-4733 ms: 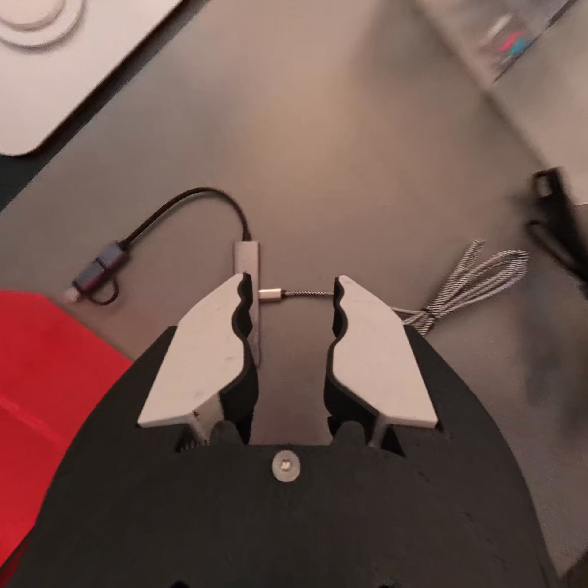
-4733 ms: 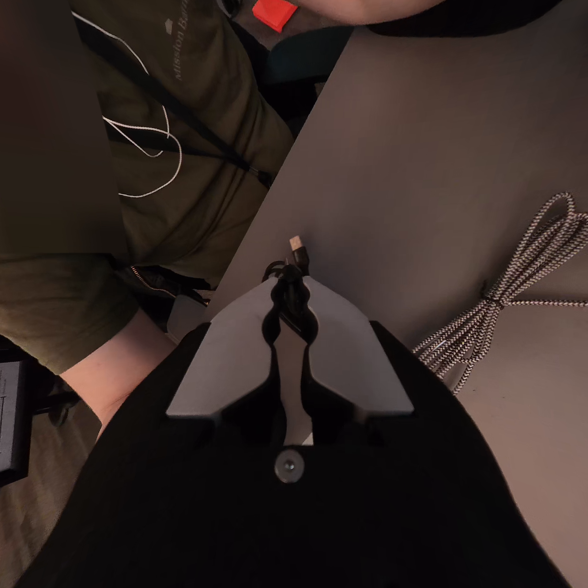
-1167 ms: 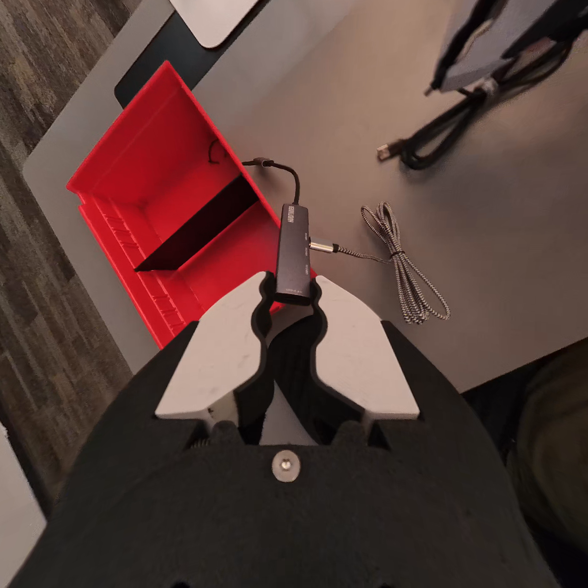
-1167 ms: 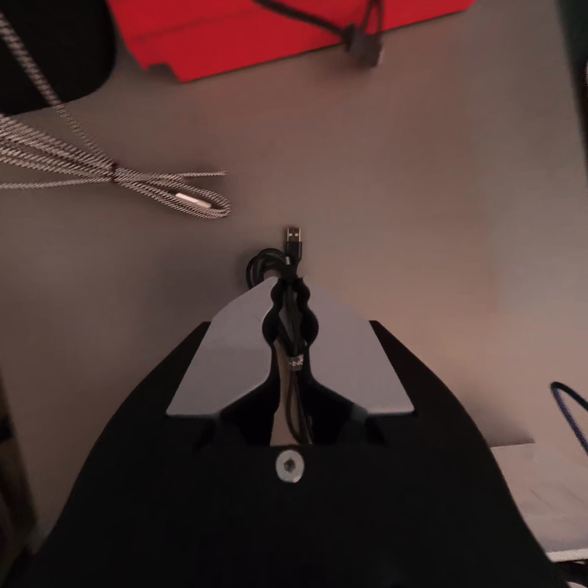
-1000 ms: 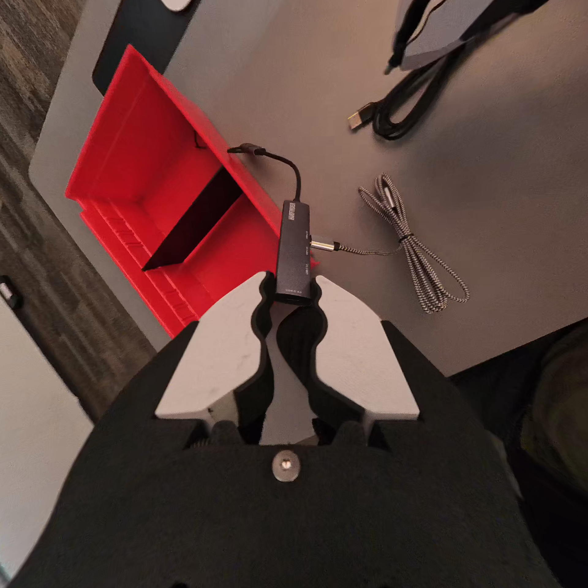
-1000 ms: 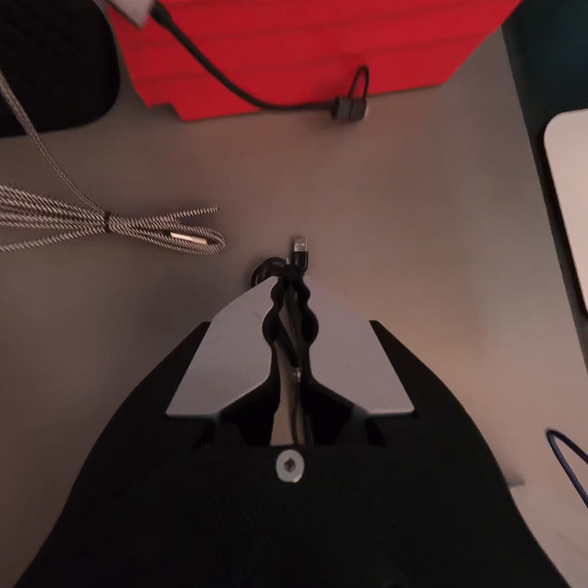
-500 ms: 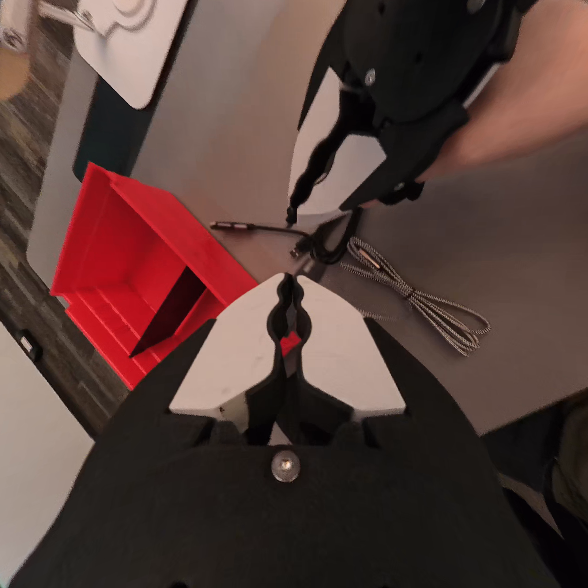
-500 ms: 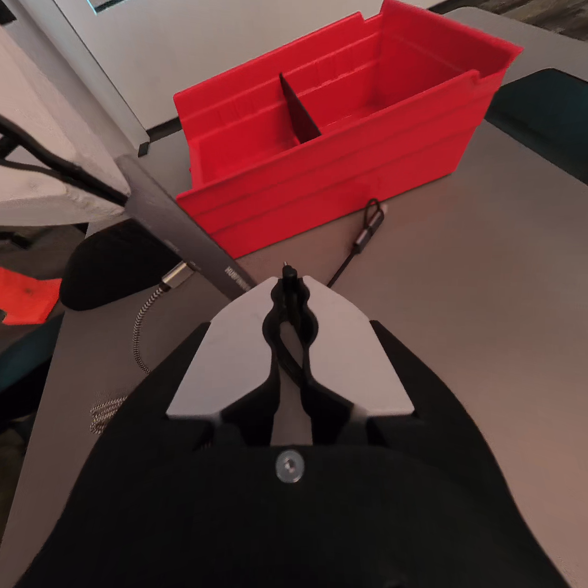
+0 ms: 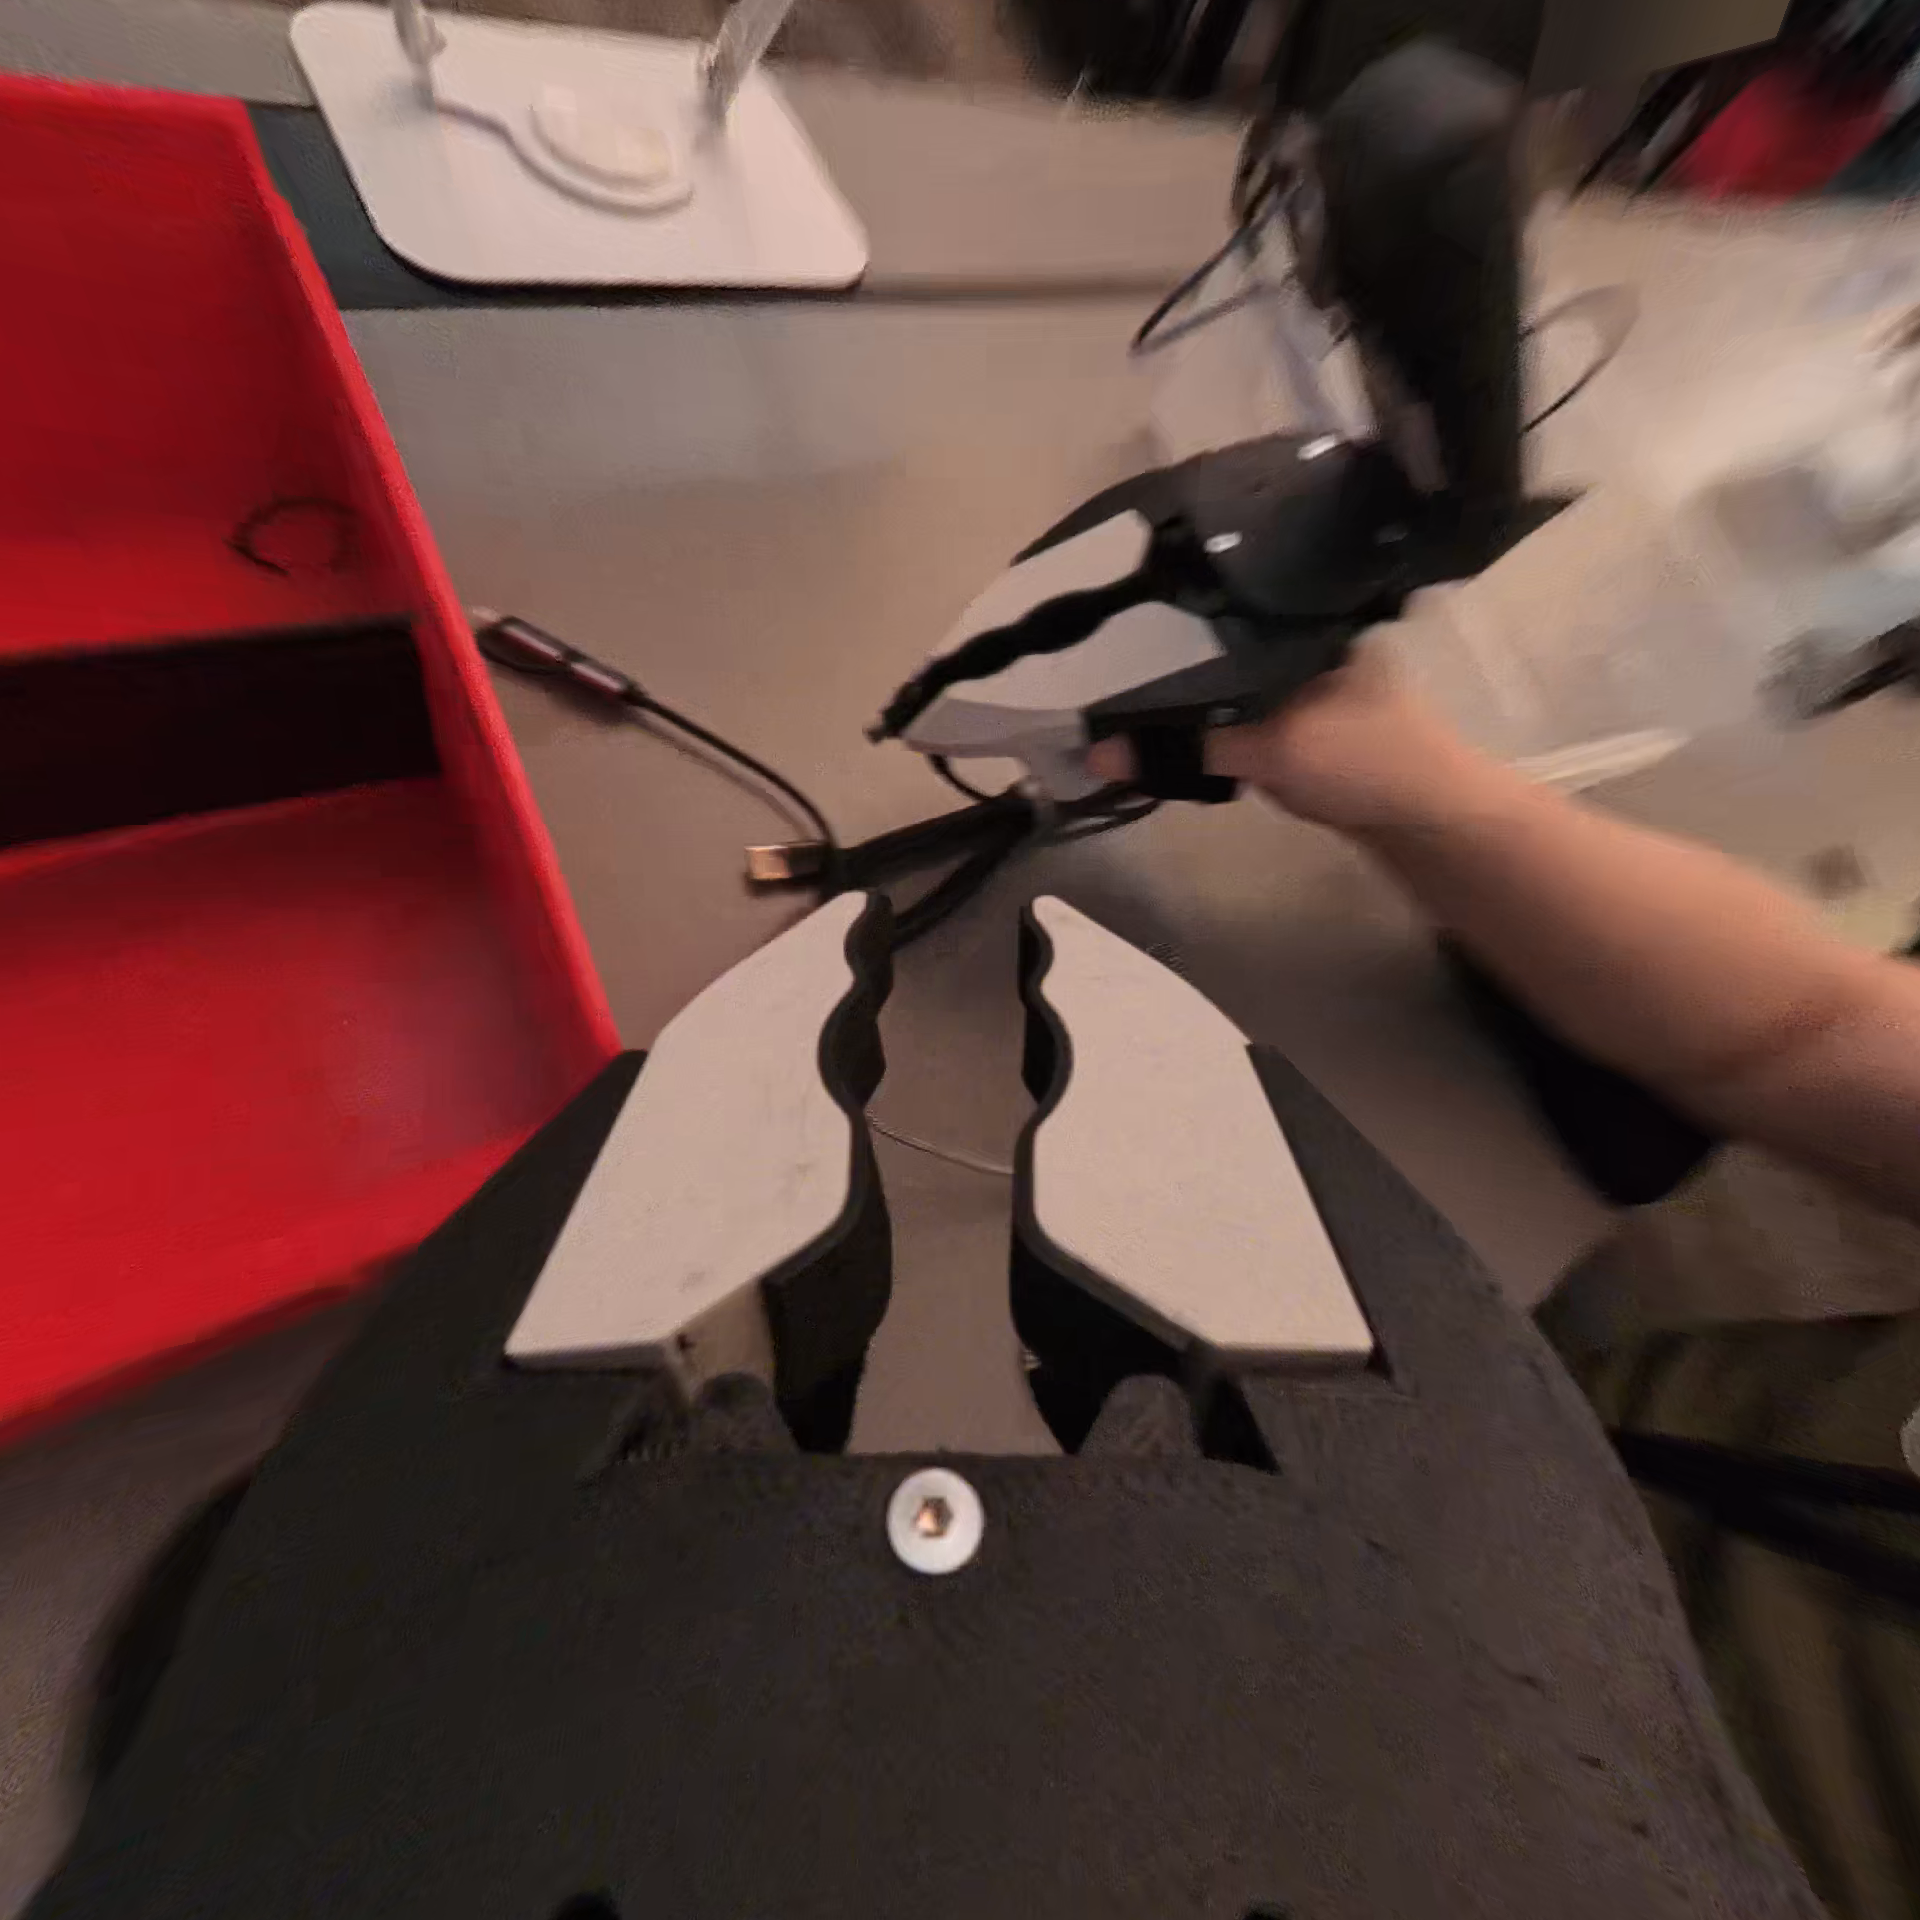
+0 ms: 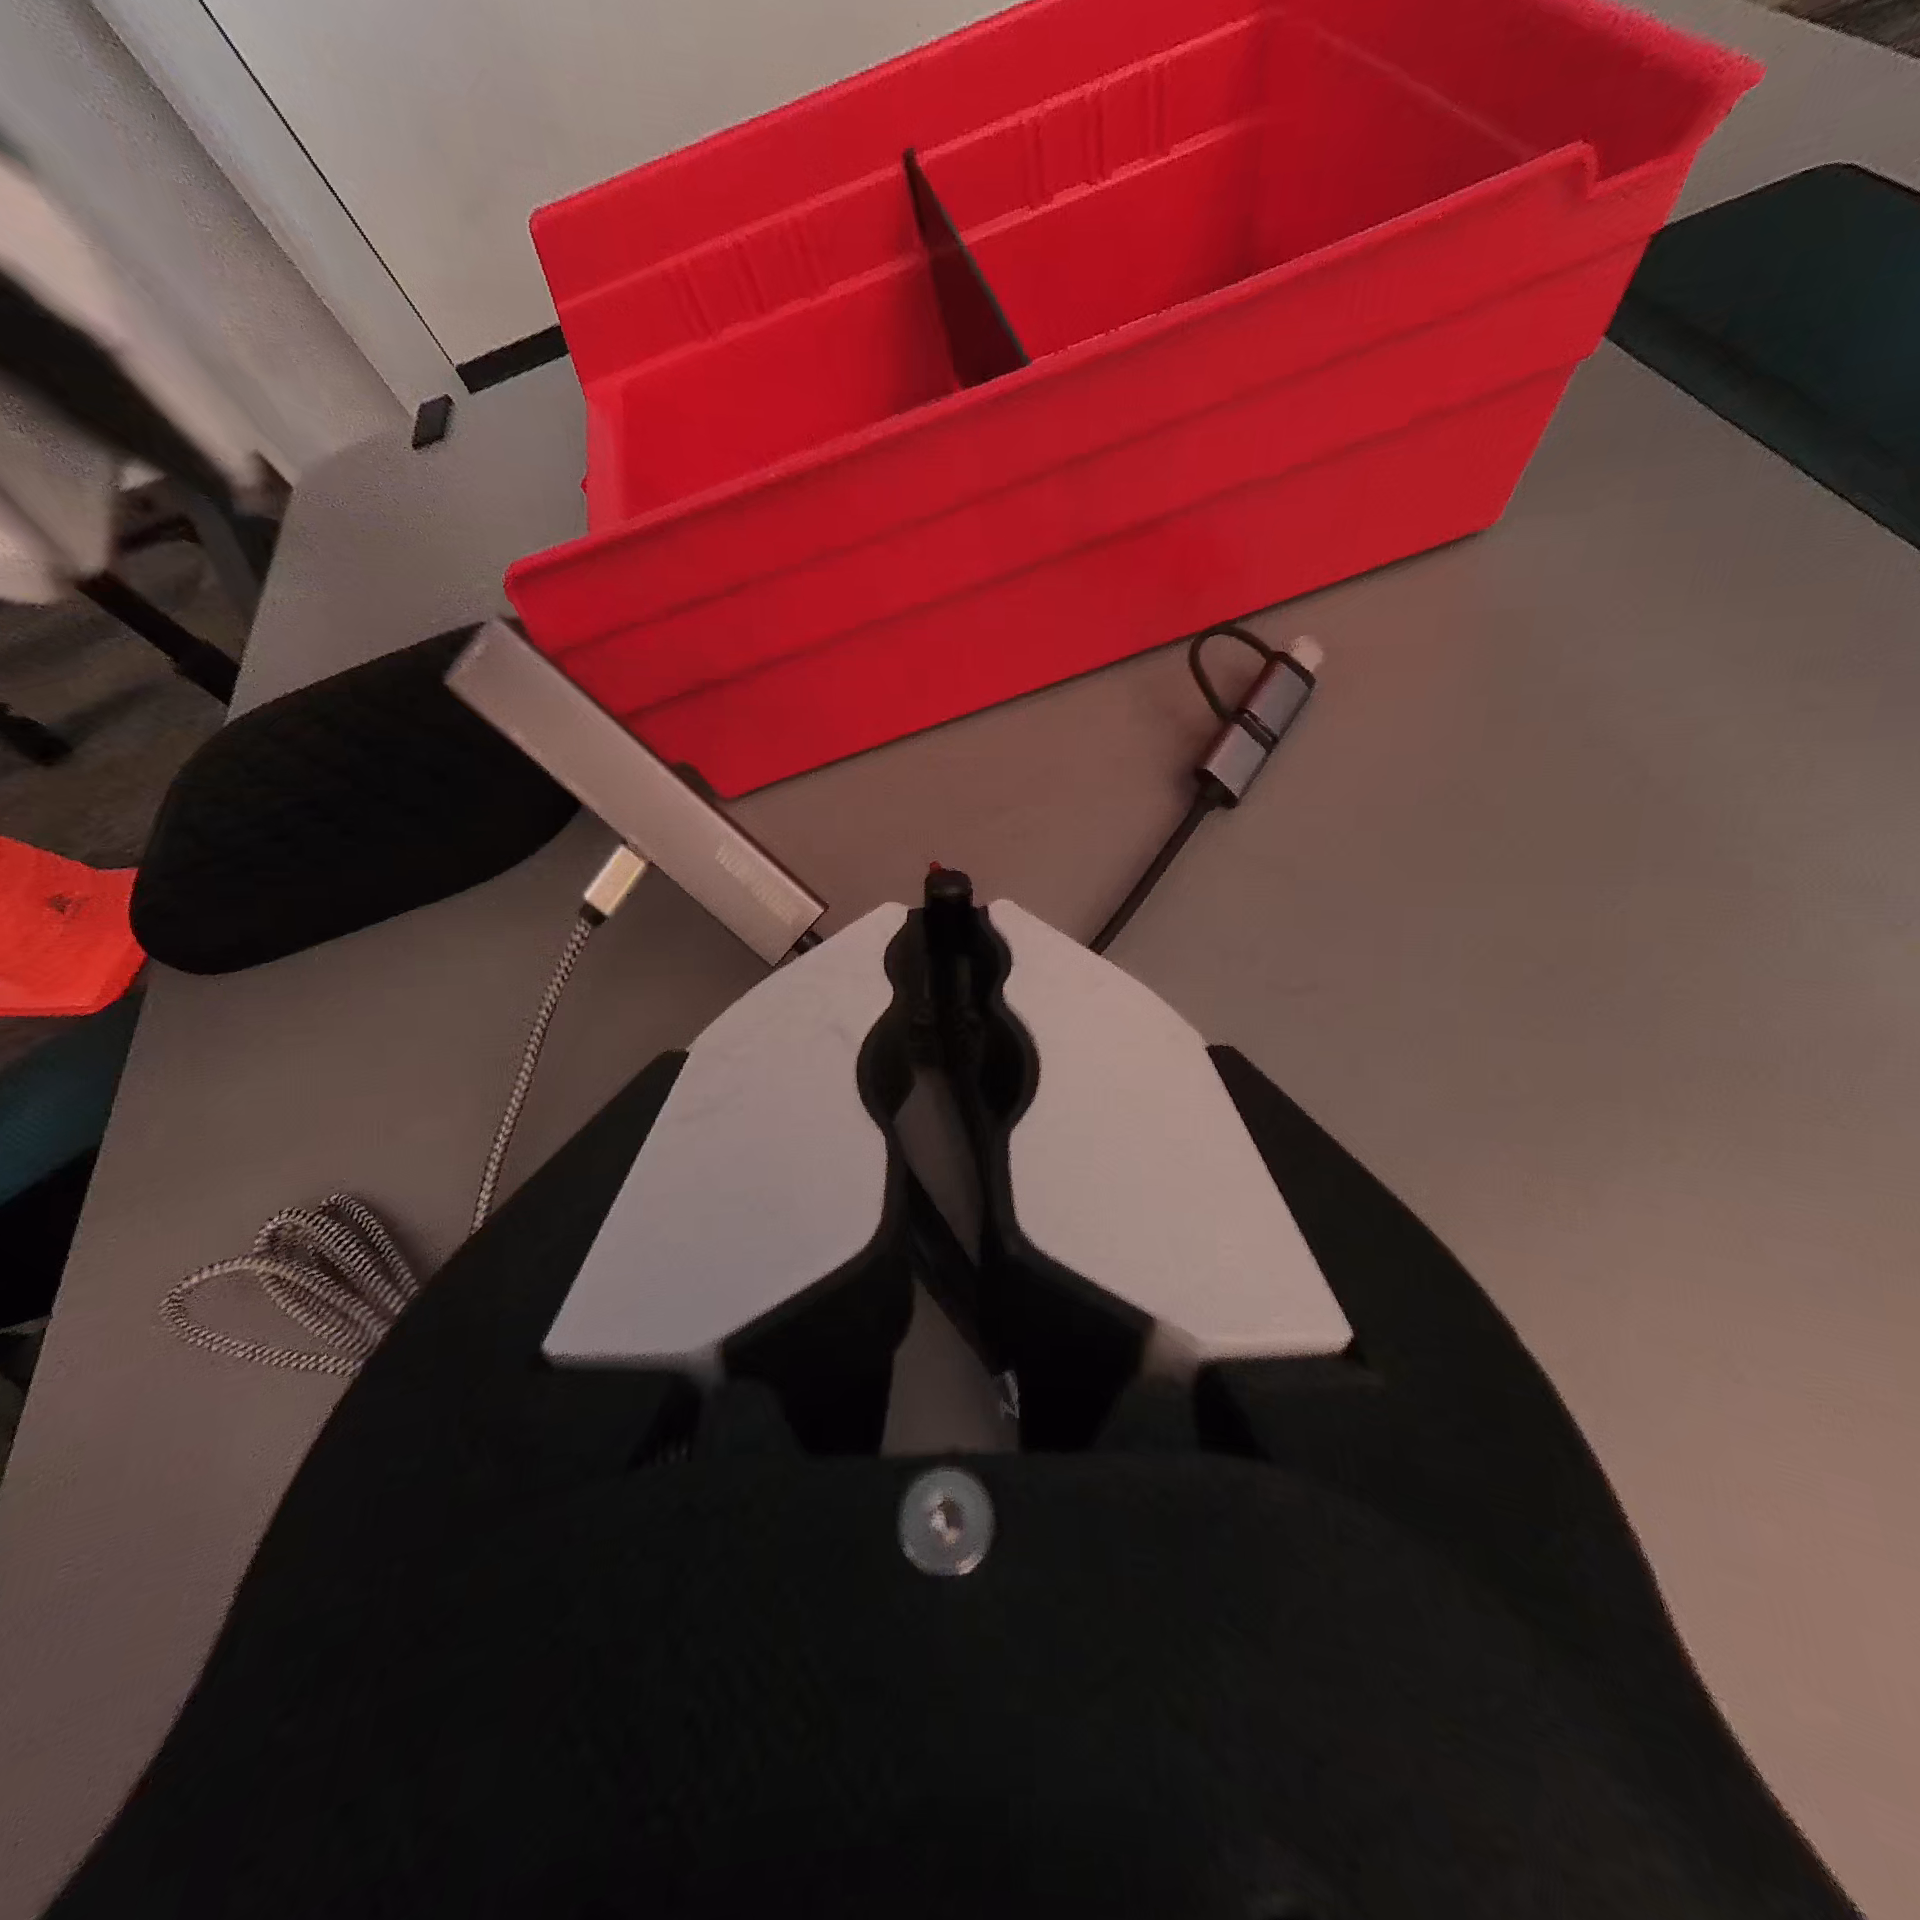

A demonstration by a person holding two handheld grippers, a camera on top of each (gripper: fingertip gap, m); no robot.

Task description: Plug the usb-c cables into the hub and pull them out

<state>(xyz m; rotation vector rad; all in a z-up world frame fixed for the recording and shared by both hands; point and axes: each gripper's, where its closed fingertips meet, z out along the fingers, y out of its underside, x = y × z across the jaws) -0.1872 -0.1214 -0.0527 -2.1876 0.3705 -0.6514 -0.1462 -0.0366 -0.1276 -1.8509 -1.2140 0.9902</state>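
Note:
The grey hub (image 10: 634, 790) lies on the table against the red bin's front wall, with a braided cable's silver plug (image 10: 613, 883) in its side. Its black tail cable ends in an adapter (image 10: 1257, 717), which also shows in the left wrist view (image 9: 551, 655). My left gripper (image 9: 951, 925) is open and empty, low over the table beside the bin; the hub does not show in its view. My right gripper (image 10: 948, 914) is shut on a black cable, whose plug tip (image 10: 948, 888) sticks out just right of the hub's near end. The black cable's other plug (image 9: 774, 862) lies on the table.
The red bin (image 10: 1039, 499) with a black divider stands behind the hub, and fills the left of the left wrist view (image 9: 208, 935). The braided cable's coil (image 10: 291, 1288) lies near left. A black rounded object (image 10: 332, 810) is at the table edge. A white stand base (image 9: 582, 187) sits far back. From my right tips it is roughly 35 cm to the white stand base (image 9: 582, 187); from my left, 45 cm.
My left gripper has opened and let go of the hub, which now rests on the table by the bin. My right gripper still holds the black cable, close to the hub's end.

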